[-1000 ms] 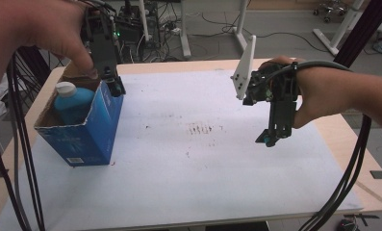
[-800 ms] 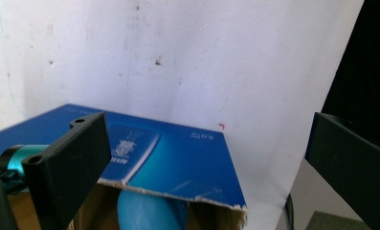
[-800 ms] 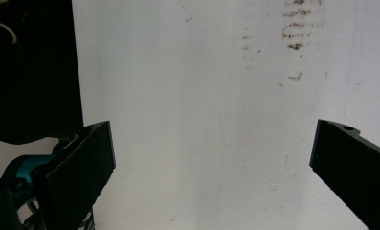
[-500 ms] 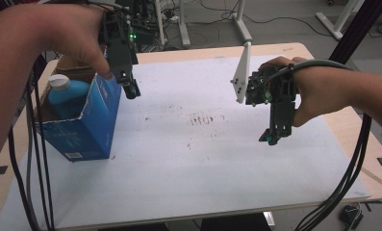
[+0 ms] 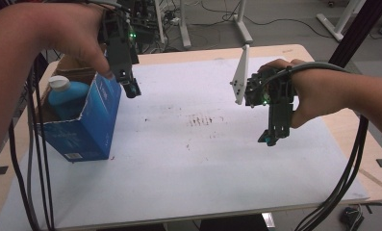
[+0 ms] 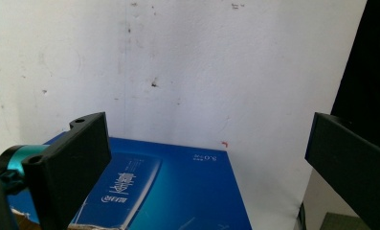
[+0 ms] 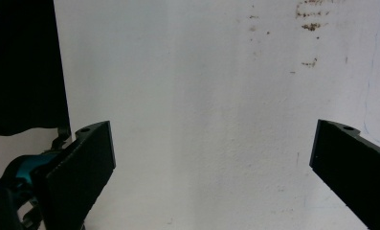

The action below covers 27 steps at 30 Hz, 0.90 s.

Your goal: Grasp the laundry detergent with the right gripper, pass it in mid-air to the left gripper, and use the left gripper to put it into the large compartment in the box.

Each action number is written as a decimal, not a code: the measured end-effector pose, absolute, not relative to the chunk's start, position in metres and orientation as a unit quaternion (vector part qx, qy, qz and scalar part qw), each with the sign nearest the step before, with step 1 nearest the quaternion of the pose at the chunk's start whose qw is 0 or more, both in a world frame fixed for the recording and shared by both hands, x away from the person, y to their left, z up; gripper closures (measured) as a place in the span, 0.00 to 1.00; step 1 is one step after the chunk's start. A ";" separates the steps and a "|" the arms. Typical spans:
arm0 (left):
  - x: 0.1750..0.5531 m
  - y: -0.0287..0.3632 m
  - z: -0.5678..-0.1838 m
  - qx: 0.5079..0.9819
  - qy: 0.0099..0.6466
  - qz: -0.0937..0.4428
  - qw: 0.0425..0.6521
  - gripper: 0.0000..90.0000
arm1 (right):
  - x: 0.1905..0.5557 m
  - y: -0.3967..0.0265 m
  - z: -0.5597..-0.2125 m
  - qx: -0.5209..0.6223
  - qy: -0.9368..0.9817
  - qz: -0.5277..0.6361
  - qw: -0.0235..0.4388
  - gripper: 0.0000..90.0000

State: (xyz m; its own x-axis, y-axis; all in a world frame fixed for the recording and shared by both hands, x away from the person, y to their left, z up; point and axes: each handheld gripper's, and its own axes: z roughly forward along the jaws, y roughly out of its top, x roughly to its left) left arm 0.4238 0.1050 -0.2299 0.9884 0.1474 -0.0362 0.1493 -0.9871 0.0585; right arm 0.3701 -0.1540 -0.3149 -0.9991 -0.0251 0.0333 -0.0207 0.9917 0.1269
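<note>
Two open claws above a white counter

Two claws are spread wide with nothing between the jaws. The left claw (image 5: 131, 89) hangs just beside the top right edge of the blue box (image 5: 90, 125), a glossy cardboard carton with white print, open at the top. Inside stands a smooth blue plastic bottle (image 5: 66, 94) with a round white cap. The box sits at the left side of the counter (image 5: 188, 183), whose matte white surface has small dark stains. The right claw (image 5: 270, 137) points down, well apart. Compared with before, the left claw has moved away from the box opening.
</note>
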 end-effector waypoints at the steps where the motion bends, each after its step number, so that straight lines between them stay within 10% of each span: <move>1: 0.424 0.103 -0.231 0.997 0.074 -0.014 0.029 0.02 | 0.370 -0.154 -0.314 0.012 -0.998 -0.064 0.019 0.01; 27: 0.425 0.097 -0.232 0.997 0.072 -0.007 0.026 0.02 | 0.372 -0.158 -0.314 0.005 -0.998 -0.064 0.015 0.01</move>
